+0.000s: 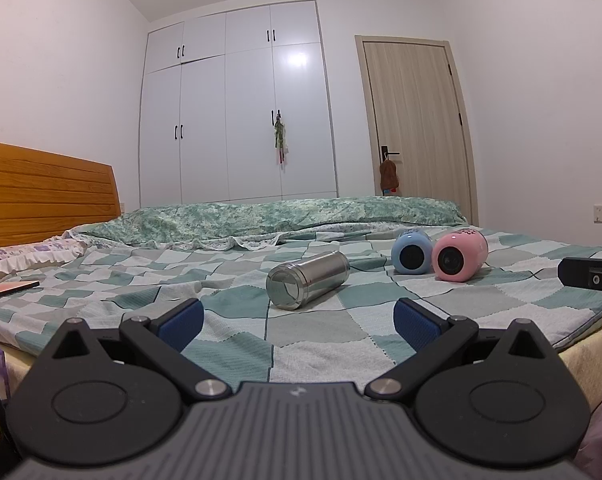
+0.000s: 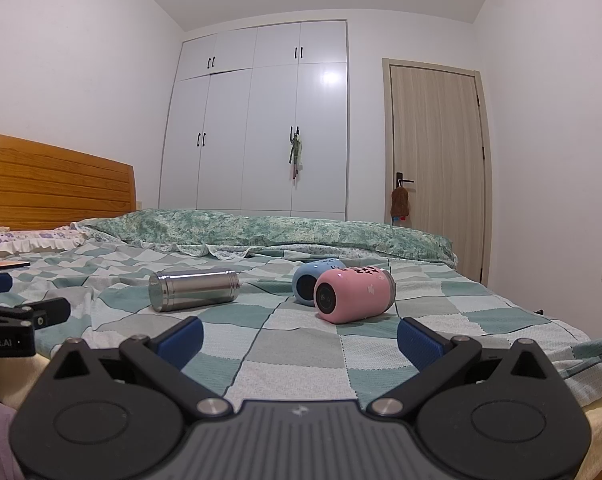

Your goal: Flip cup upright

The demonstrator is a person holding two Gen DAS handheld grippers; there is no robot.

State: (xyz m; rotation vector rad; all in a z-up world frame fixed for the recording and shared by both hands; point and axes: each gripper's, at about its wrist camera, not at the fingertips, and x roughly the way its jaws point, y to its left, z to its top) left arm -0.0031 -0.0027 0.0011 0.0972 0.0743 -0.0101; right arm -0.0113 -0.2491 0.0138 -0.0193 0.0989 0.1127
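Three cups lie on their sides on the checked bedspread: a steel cup (image 1: 307, 279) (image 2: 194, 290), a blue cup (image 1: 411, 250) (image 2: 313, 282) and a pink cup (image 1: 459, 256) (image 2: 353, 295) touching the blue one. My left gripper (image 1: 299, 326) is open and empty, short of the steel cup. My right gripper (image 2: 299, 340) is open and empty, short of the pink cup. The right gripper's tip shows at the right edge of the left wrist view (image 1: 589, 278). The left gripper shows at the left edge of the right wrist view (image 2: 25, 316).
A rolled green quilt (image 1: 301, 216) lies across the far side of the bed. A wooden headboard (image 1: 45, 192) and pillow (image 1: 29, 256) are at left. A flat book (image 1: 9, 290) lies at the left. A white wardrobe (image 1: 237, 112) and door (image 1: 417, 120) stand behind.
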